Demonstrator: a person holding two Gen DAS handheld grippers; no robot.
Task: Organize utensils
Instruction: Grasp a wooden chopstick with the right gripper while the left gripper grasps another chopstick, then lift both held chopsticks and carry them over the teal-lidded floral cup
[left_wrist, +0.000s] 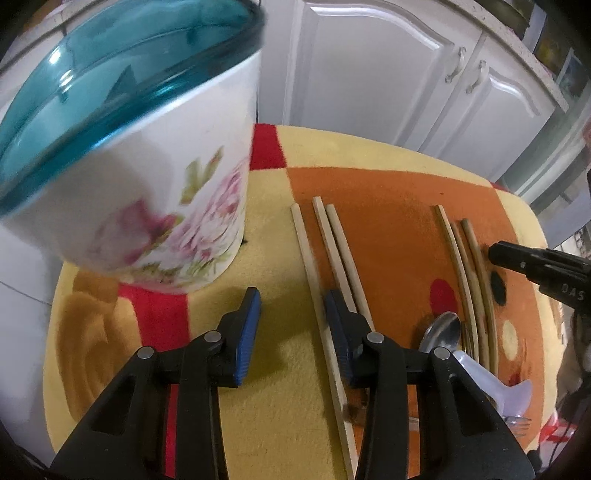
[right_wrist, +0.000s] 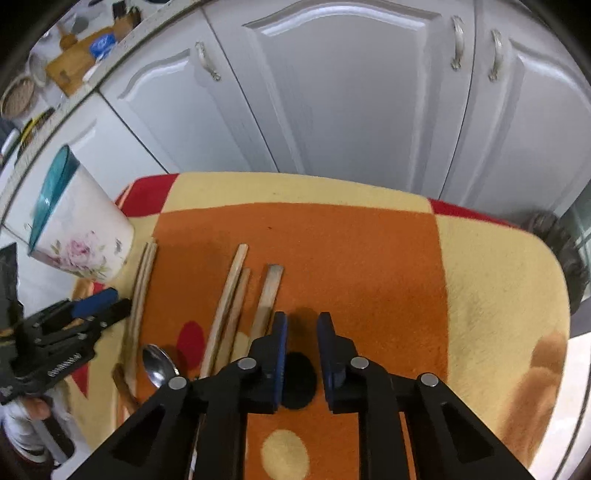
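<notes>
Chopsticks (left_wrist: 334, 254) laid in loose pairs mid-frame on orange patch of surface (left_wrist: 280, 369), metal spoon (left_wrist: 443, 332) lower right | floral holder (left_wrist: 155, 206) upper left, apparently their destination | left gripper (left_wrist: 291, 332) jaws part-open beside a stick, nothing gripped | right gripper (right_wrist: 301, 354) jaws narrow, nothing between, presumably readied for thin sticks.

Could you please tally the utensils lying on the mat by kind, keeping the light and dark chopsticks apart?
Light chopsticks: 3
Dark chopsticks: 3
Metal spoon: 1
White plastic spoon: 1
Fork, only partly in view: 1
Total: 9
</notes>
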